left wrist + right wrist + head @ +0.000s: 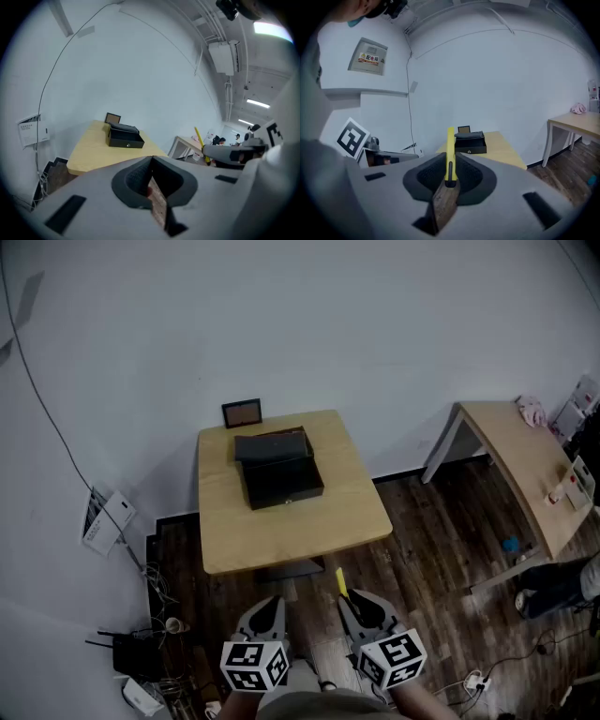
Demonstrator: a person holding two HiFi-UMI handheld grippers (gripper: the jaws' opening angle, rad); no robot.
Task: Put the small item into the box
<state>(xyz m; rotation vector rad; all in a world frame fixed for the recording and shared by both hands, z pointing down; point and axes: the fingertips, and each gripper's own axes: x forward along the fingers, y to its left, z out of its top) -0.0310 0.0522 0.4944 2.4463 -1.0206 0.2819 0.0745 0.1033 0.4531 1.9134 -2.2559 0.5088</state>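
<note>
Short of the tabletop's (281, 531) near edge, the right gripper (352, 602) clamps the yellow item (450, 152), ready for the open box (281, 476); the left gripper (269, 607) is clenched, empty.

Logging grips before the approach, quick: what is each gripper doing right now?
Left gripper: closed, nothing between its jaws.
Right gripper: closed on a slim yellow plastic item.

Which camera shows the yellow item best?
The right gripper view: the yellow item sits large and central, clamped between the jaws. The head view shows only its tip; the left gripper view shows it small, off to the right.
</note>
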